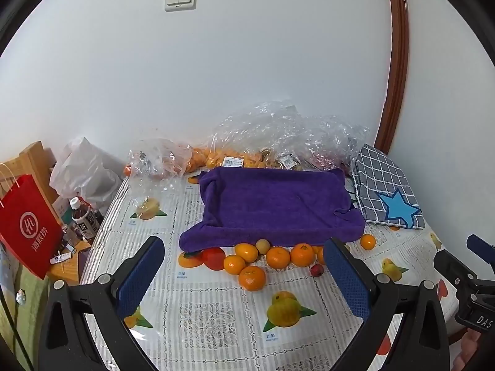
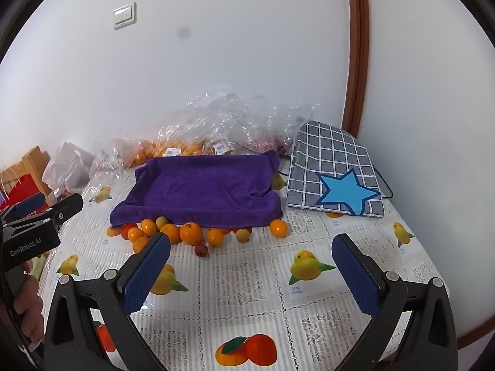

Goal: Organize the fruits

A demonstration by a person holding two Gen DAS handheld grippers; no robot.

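Several oranges (image 1: 252,277) (image 2: 191,233), a red tomato (image 1: 214,258), pale round fruits (image 1: 263,245) (image 2: 243,235) and a small dark red fruit (image 1: 316,270) (image 2: 201,250) lie loose along the front edge of a purple towel-lined tray (image 1: 272,204) (image 2: 198,190). One orange (image 1: 368,241) (image 2: 278,228) sits apart to the right. My left gripper (image 1: 244,278) is open and empty, just in front of the pile. My right gripper (image 2: 250,272) is open and empty, over the tablecloth to the right of the pile.
Clear plastic bags of fruit (image 1: 278,142) (image 2: 222,133) lie behind the tray against the wall. A checked cushion with a blue star (image 1: 386,191) (image 2: 334,176) is at the right. A red paper bag (image 1: 27,222), bottle (image 1: 85,219) and white bag (image 1: 83,170) stand left of the table.
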